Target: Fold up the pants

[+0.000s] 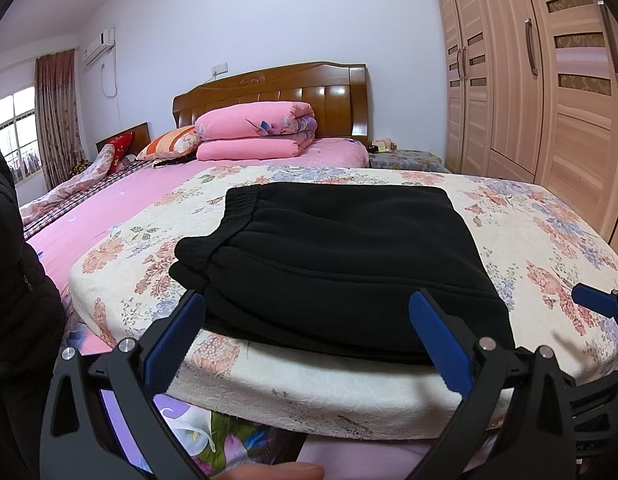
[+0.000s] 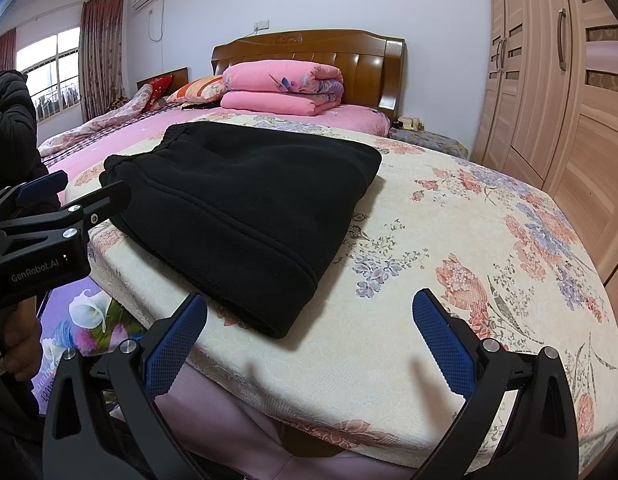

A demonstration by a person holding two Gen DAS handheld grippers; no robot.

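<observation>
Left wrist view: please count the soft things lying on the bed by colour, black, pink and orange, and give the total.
Black: 1, the folded pants on the floral pad.
Pink: 1, the folded quilt by the headboard.
Orange: 1, the striped pillow beside the quilt.
Total: 3

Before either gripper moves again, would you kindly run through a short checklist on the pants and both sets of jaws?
1. Left gripper jaws wide apart, holding nothing: ok.
2. Right gripper jaws wide apart, holding nothing: ok.
3. Black pants already folded into a compact stack with the waistband on top at the left: ok.
4. Pants lying fully on the floral mat, not hanging off its near edge: ok.
5. Layers squared up underneath: cannot tell, the lower layers are hidden.
6. Right gripper over bare mat, clear of the pants: ok.
</observation>
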